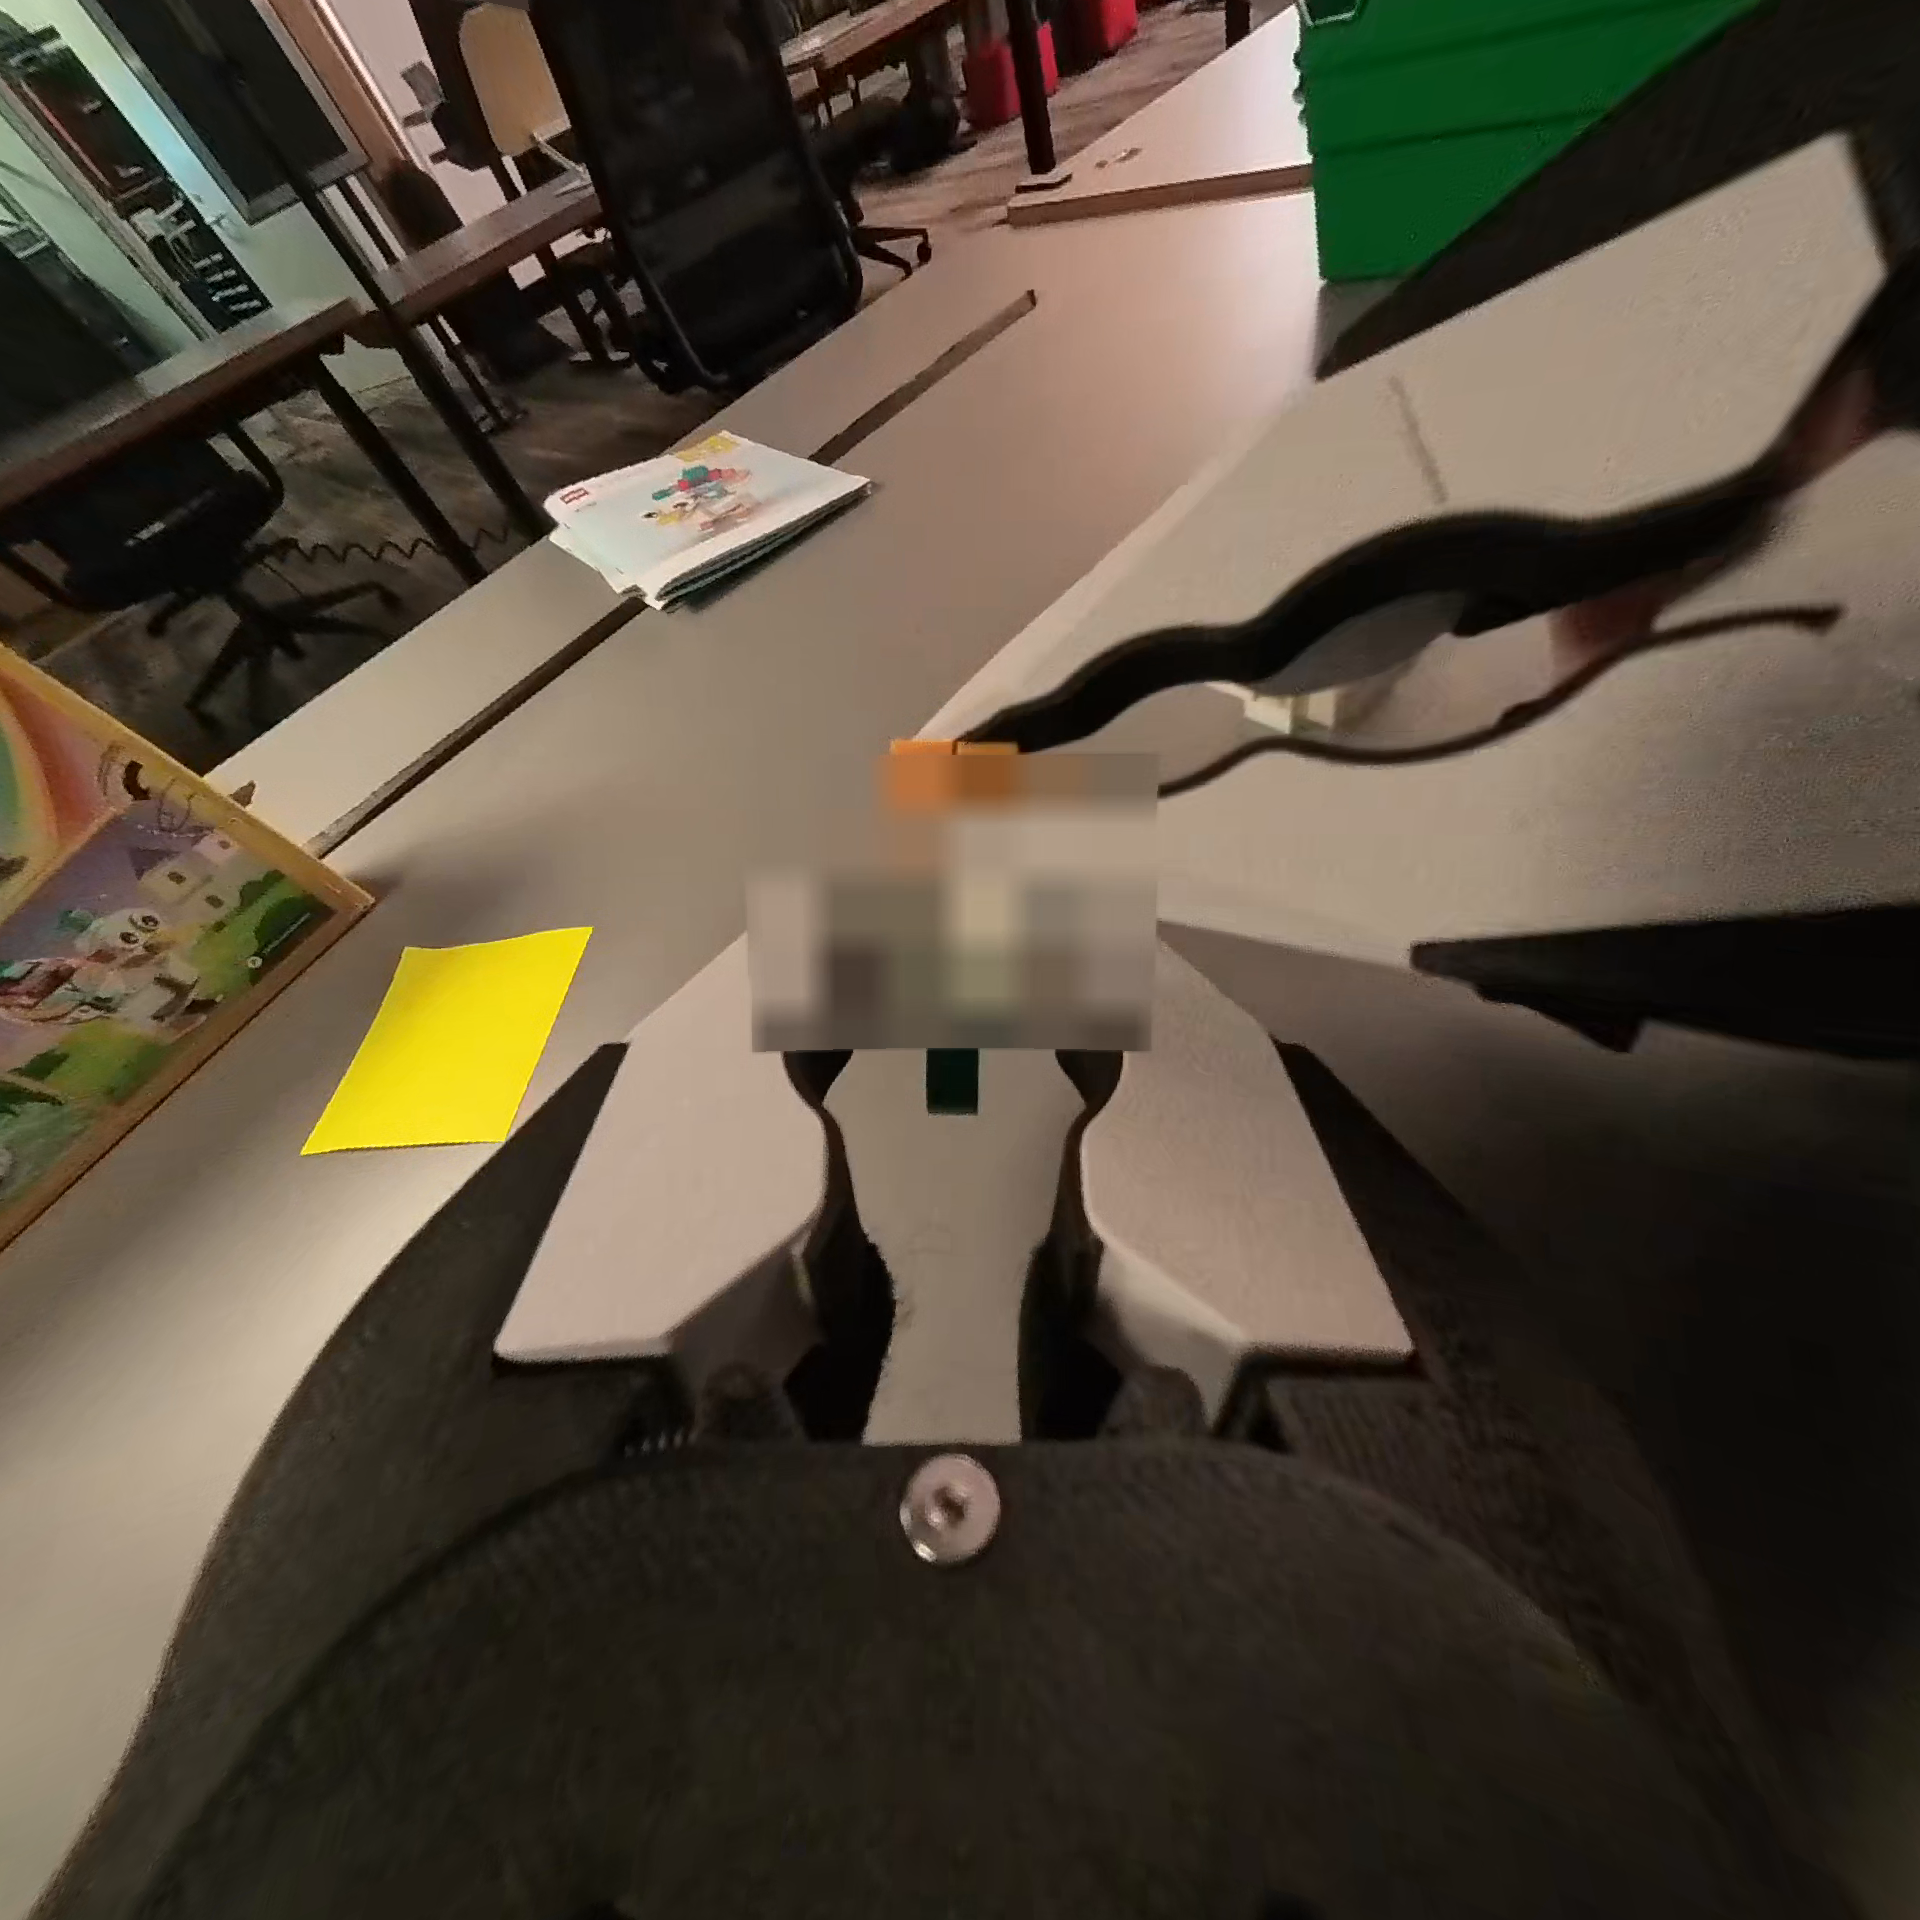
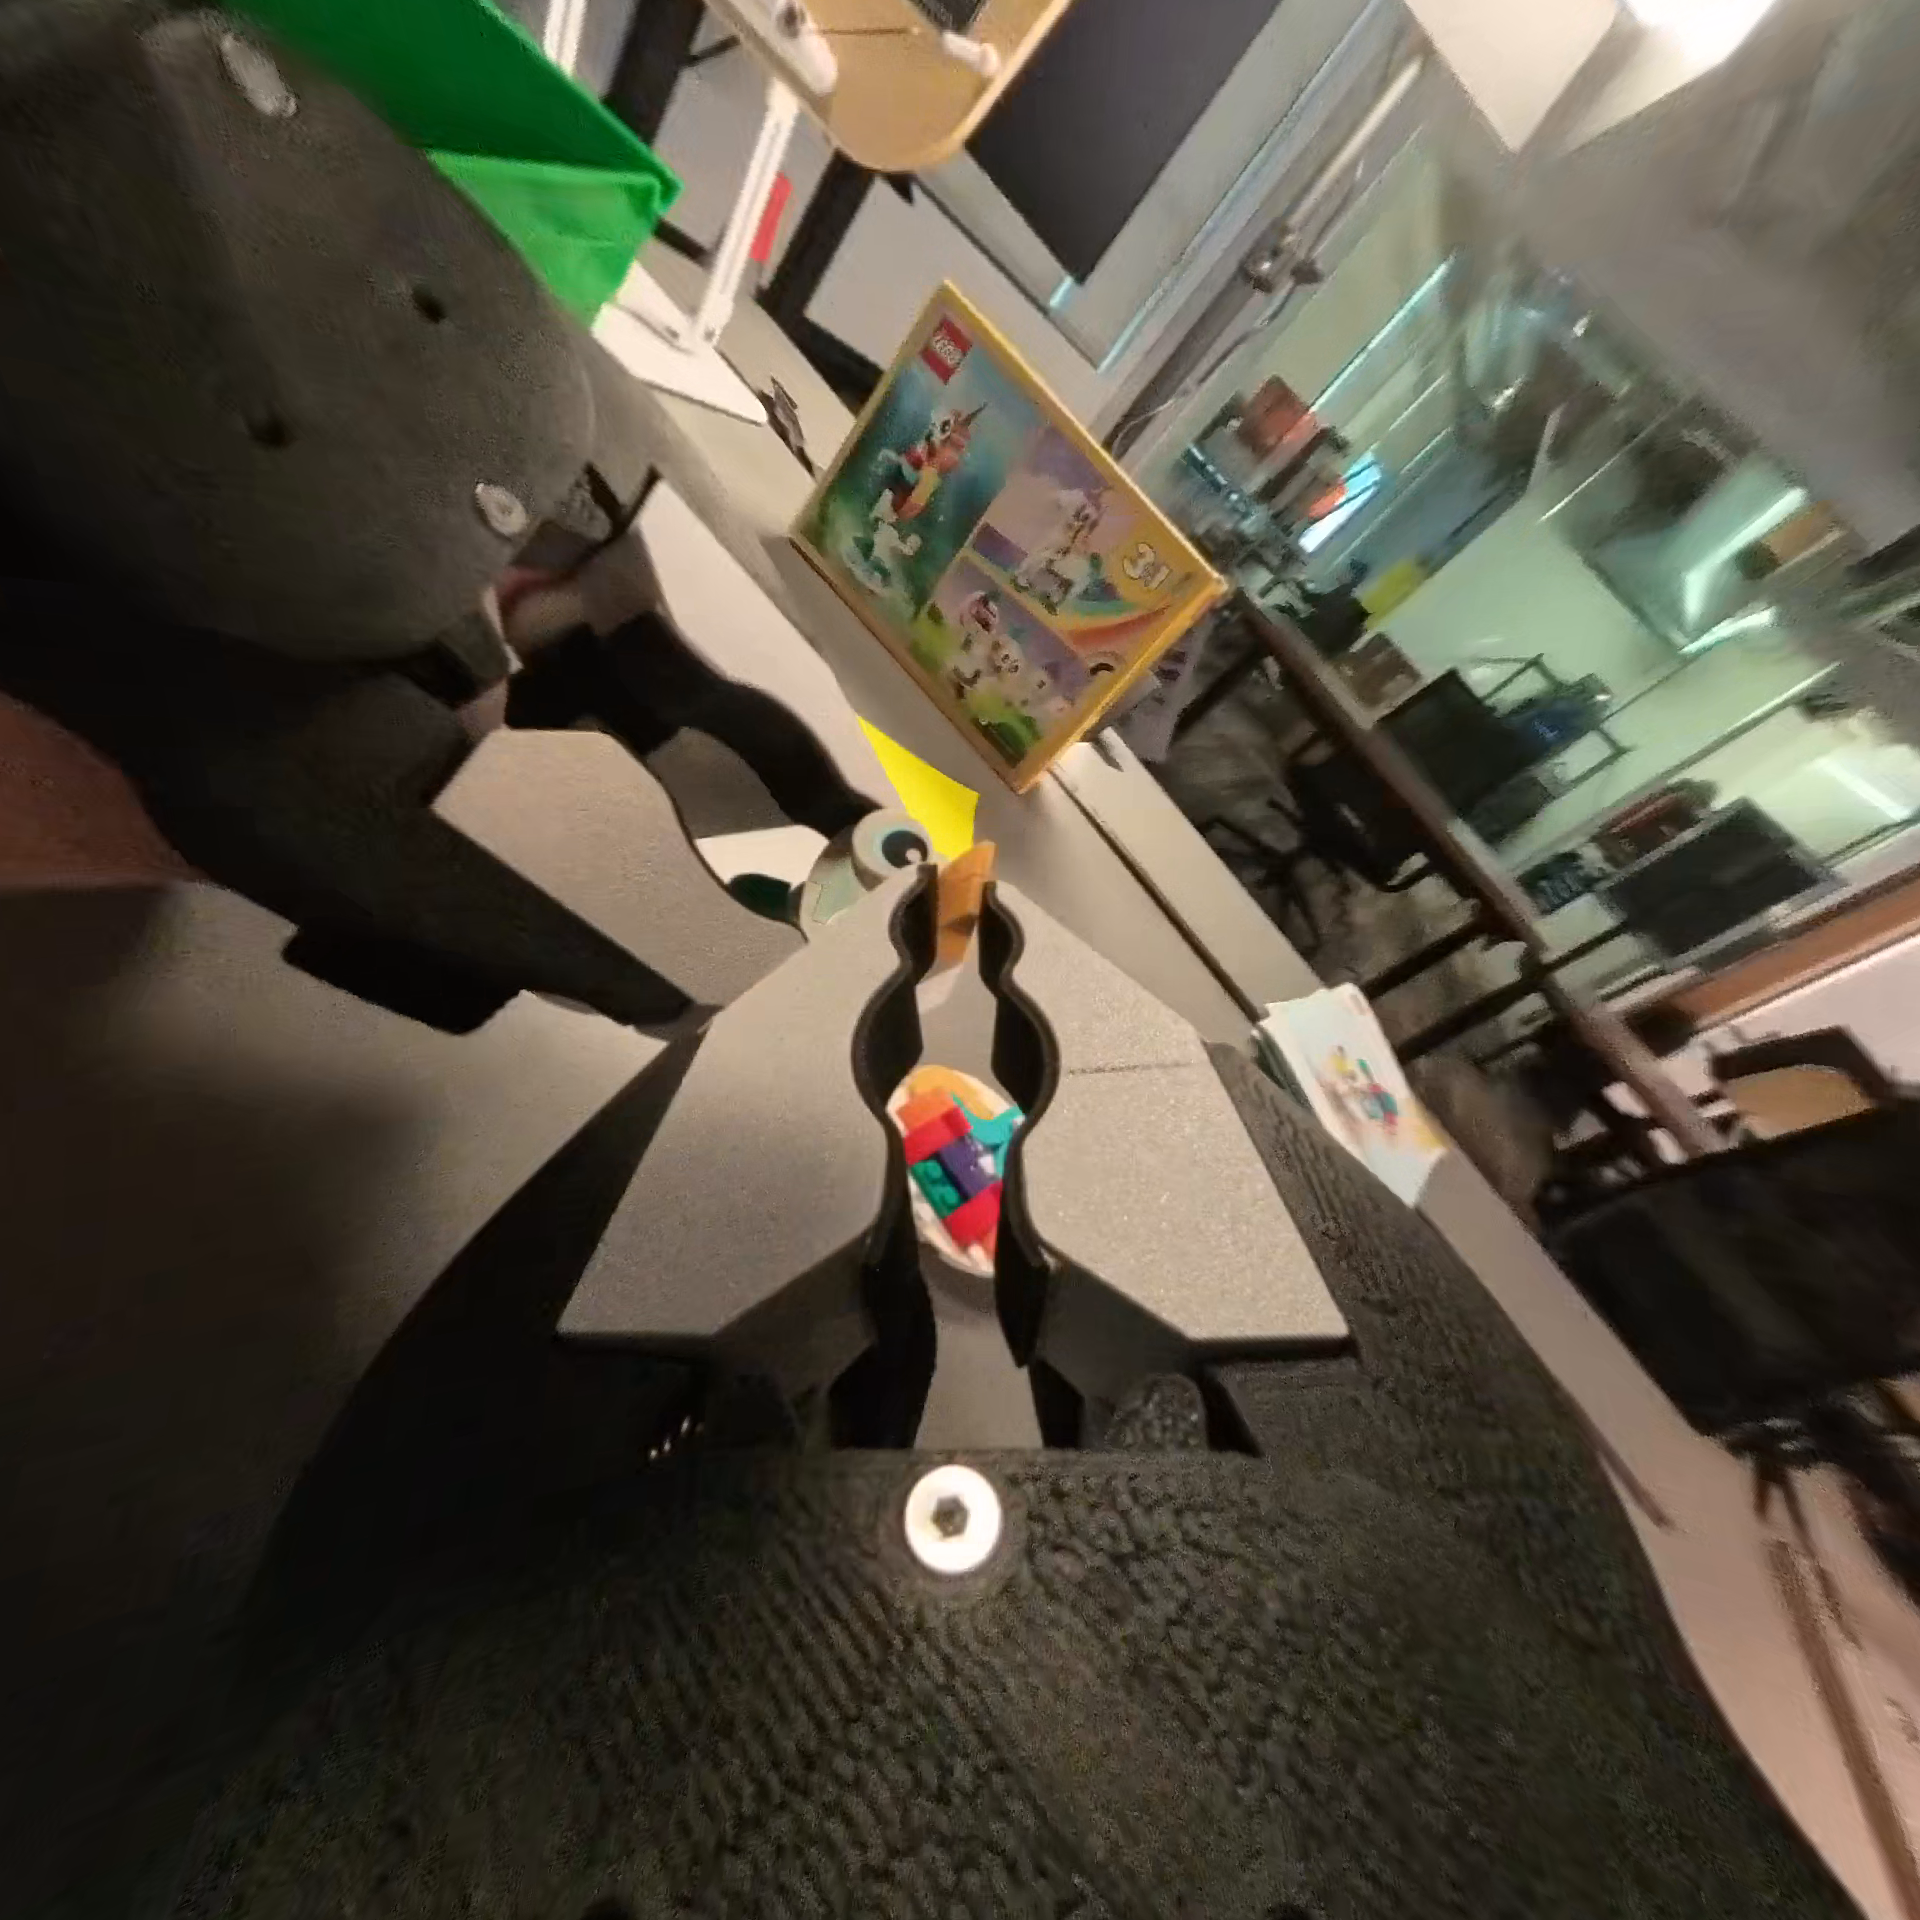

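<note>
My left gripper [image 1: 951, 1060] is shut on a small brick model. In the left wrist view a mosaic patch covers most of the model; only orange bricks [image 1: 951, 750] on top and a dark green piece [image 1: 951, 1081] below show. In the right wrist view the model [image 2: 883, 850] shows a big round eye, and the left gripper [image 2: 821, 862] holds it from the left. My right gripper [image 2: 956, 883] is shut on the model's small orange brick [image 2: 964, 871]. In the left wrist view the right gripper [image 1: 1039, 727] reaches in from the right.
On the grey table [image 1: 935, 468] lie a yellow paper sheet [image 1: 457, 1039], a booklet [image 1: 707, 520] and a toy box [image 2: 997, 561] standing on edge. A dish of loose coloured bricks [image 2: 951, 1164] sits under my right gripper. A green bin [image 1: 1455, 125] stands at the back. Office chairs [image 1: 727, 208] stand beyond the table. Left and right tips are no more than a few centimetres apart.
</note>
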`<action>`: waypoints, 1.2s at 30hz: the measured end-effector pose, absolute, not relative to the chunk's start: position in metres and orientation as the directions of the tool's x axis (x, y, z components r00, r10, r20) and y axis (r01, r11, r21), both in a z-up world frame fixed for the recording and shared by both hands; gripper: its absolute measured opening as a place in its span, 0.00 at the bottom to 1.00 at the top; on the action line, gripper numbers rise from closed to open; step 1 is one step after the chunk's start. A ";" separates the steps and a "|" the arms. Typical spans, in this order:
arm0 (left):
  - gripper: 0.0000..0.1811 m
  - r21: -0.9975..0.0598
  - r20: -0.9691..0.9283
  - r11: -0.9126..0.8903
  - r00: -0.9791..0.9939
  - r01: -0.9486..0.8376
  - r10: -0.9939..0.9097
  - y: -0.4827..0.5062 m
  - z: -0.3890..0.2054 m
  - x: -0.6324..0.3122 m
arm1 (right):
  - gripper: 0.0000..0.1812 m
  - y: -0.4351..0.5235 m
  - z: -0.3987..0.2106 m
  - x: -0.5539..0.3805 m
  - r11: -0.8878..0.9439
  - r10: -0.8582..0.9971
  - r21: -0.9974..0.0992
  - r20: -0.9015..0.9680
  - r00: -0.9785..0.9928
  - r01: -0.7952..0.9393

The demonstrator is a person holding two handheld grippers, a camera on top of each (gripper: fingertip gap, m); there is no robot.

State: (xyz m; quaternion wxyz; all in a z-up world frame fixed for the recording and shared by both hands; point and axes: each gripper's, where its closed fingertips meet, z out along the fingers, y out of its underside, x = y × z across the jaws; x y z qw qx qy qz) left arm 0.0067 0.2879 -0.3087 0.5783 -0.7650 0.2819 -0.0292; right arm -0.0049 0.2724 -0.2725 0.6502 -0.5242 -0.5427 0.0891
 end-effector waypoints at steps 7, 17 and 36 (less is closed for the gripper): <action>0.20 -0.903 -0.314 -0.121 0.825 -0.412 -0.470 0.284 -0.304 0.003 | 0.02 0.270 -0.269 -0.007 0.169 0.883 -0.959 0.250 0.398 0.227; 0.20 -0.925 -0.347 0.039 0.796 -0.379 -0.497 0.278 -0.285 0.014 | 0.02 0.270 -0.254 0.008 -0.628 0.774 -0.751 -0.630 -0.064 -0.205; 0.20 -0.918 -0.132 -0.261 0.850 -0.299 -0.510 0.288 -0.321 -0.011 | 0.01 0.293 -0.248 0.031 -0.630 0.761 -0.729 -0.649 -0.024 -0.269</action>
